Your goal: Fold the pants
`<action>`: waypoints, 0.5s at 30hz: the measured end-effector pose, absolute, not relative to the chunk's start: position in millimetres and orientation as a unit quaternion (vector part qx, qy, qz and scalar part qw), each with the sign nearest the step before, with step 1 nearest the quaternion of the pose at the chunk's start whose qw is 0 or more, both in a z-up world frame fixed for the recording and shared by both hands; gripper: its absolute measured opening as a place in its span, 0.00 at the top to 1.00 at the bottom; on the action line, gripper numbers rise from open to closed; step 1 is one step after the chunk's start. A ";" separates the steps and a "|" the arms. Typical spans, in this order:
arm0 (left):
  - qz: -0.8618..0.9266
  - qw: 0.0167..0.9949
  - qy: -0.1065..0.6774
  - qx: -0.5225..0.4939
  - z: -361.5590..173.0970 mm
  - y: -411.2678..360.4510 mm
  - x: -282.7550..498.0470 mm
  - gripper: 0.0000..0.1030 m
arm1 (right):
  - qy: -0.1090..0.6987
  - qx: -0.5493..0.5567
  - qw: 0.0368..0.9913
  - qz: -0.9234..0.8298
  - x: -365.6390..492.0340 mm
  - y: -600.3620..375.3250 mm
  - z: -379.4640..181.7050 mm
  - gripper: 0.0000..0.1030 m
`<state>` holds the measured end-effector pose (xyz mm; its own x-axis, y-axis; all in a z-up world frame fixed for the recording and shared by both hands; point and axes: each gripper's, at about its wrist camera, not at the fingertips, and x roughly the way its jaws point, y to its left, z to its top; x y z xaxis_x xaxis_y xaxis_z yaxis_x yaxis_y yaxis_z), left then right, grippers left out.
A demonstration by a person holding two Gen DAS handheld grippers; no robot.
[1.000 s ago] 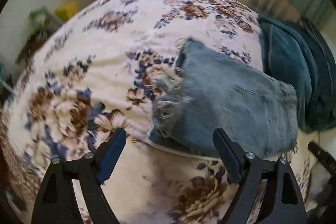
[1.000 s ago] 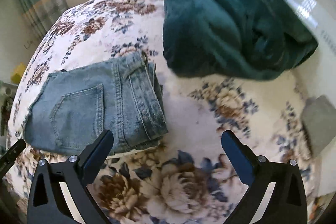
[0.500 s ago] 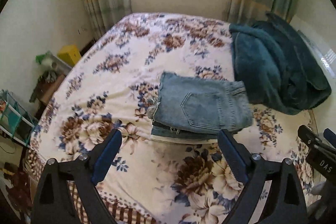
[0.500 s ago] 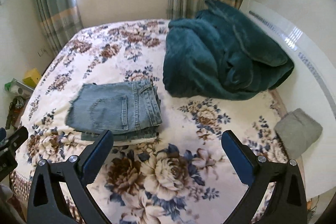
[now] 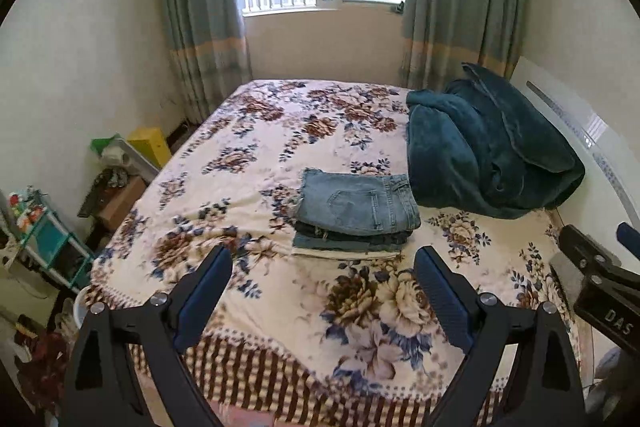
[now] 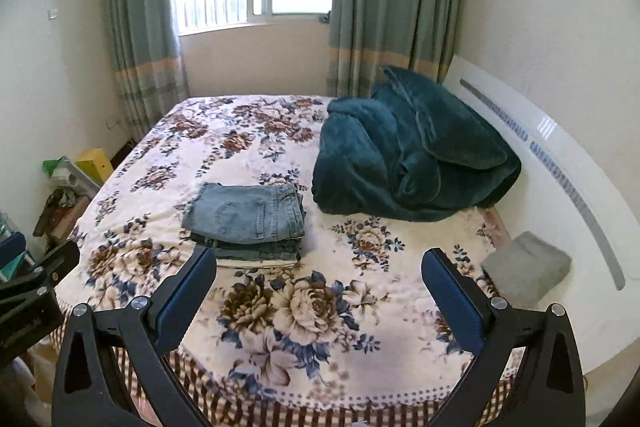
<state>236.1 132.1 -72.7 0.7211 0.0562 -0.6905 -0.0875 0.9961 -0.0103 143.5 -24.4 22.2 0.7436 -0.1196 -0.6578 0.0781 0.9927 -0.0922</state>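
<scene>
Folded light-blue jeans [image 5: 358, 205] lie on top of a small stack of folded pants on the floral bedspread [image 5: 280, 147]; the stack also shows in the right wrist view [image 6: 246, 215]. My left gripper [image 5: 322, 291] is open and empty, held back over the bed's near edge, well short of the stack. My right gripper [image 6: 320, 287] is open and empty, also back from the bed, to the right of the stack. The right gripper's body shows at the right edge of the left wrist view [image 5: 600, 279].
A teal blanket [image 6: 408, 163] is heaped at the right by the white headboard [image 6: 560, 155]. A grey folded cloth [image 6: 526, 269] lies near the headboard. Clutter, a yellow box [image 5: 150, 145] and shelves [image 5: 44, 239] stand left of the bed. Window and curtains are behind.
Both grippers have pulled far back and up from the folded jeans. The stack now looks small and distant, and the whole bed and room are in view.
</scene>
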 end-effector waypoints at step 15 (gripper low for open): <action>0.035 0.939 0.342 -0.027 -23.9 155.8 151.9 0.10 | 0.323 -0.026 0.945 -0.038 43.3 9.9 104.0 0.00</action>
<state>151.9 155.8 -23.9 0.7643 0.0471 -0.6431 -0.0845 0.9960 -0.0274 43.3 9.9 104.0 0.7885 -0.0891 -0.6086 0.0559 0.9957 -0.0734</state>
